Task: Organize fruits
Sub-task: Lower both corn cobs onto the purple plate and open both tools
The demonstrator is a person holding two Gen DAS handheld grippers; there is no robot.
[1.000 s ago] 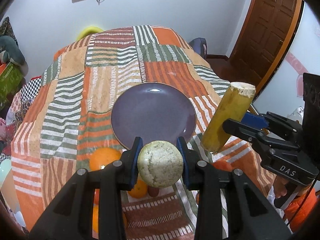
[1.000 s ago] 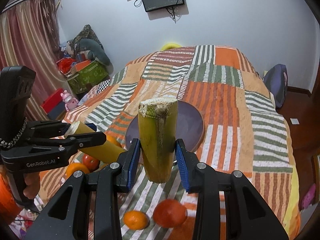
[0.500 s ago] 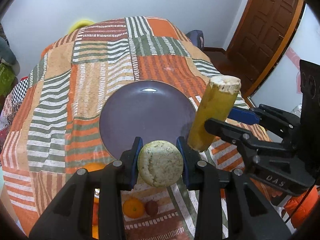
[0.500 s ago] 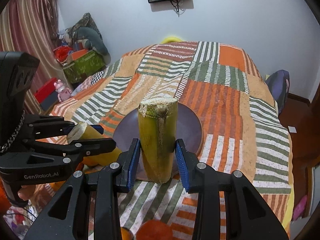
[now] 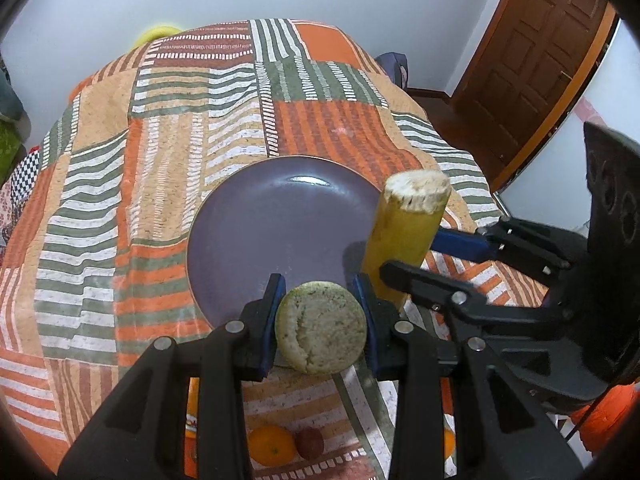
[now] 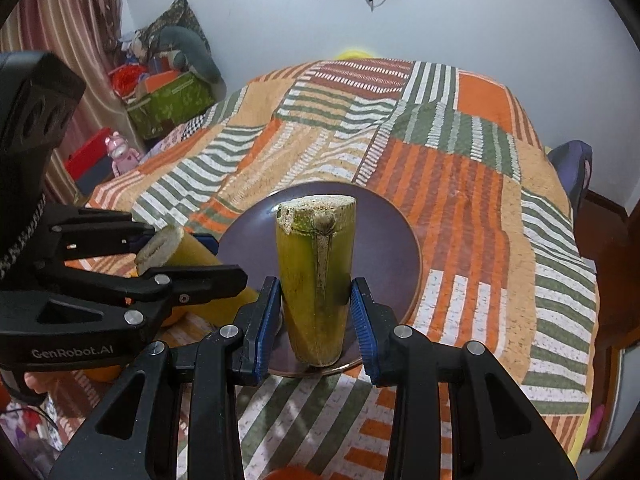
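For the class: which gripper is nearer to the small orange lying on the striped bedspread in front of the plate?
Left. The left gripper hangs almost directly above the small orange; the right gripper is off to the right, beside the round purple plate.

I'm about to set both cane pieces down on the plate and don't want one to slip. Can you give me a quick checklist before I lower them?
1. Left gripper grip on its cane piece: ok, pads press both sides.
2. Right gripper grip on its cane piece: ok, held upright between the pads.
3. Purple plate free for landing: ok, nothing lies on it.
4. Clearance between the two grippers: cannot tell, they are close together at the plate's near edge.
5. Cane bottoms clear of the plate: cannot tell.
6. Orange out of the way: ok, on the bedspread nearer than the plate.
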